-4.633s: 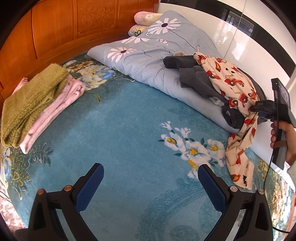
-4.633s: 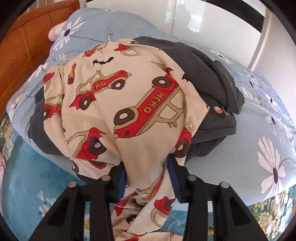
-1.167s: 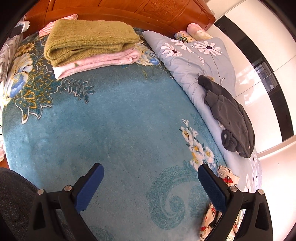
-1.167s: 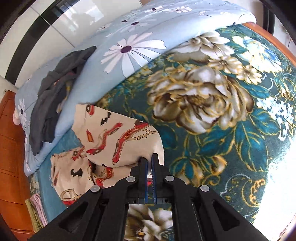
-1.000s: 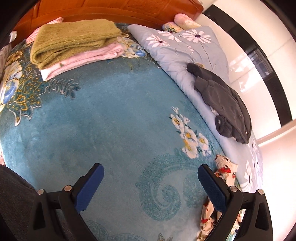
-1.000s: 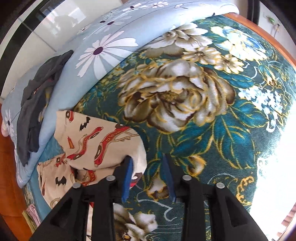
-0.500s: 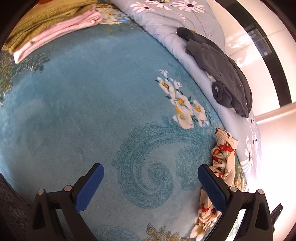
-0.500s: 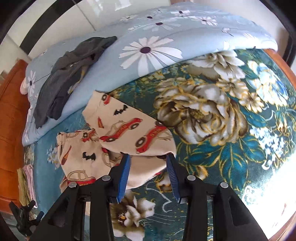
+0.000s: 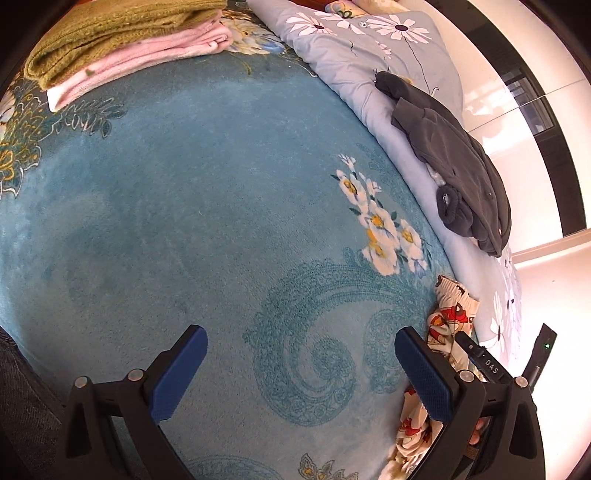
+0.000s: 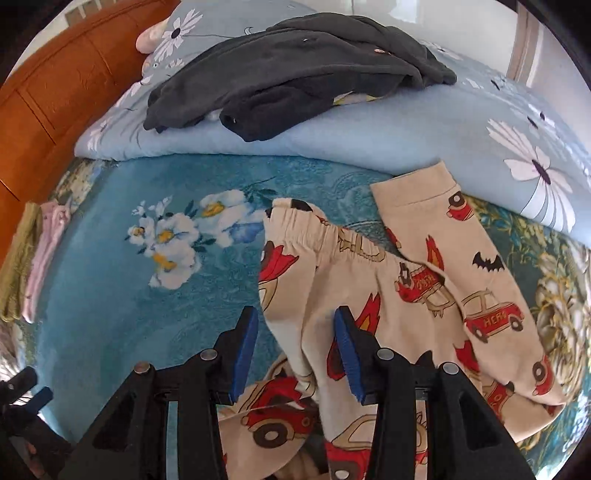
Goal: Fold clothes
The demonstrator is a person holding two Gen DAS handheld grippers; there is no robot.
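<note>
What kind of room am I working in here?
Most likely a bedroom, with the folding done on a bed. A carved wooden headboard stands at one end, a daisy-print quilt lies along the teal floral blanket, and pillows sit beside the headboard.

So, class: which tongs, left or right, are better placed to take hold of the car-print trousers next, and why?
Right. The right tongs hang open directly over the car-print trousers, near the waistband. The left tongs, also open, face bare blue blanket, with the trousers only at their edge.
</note>
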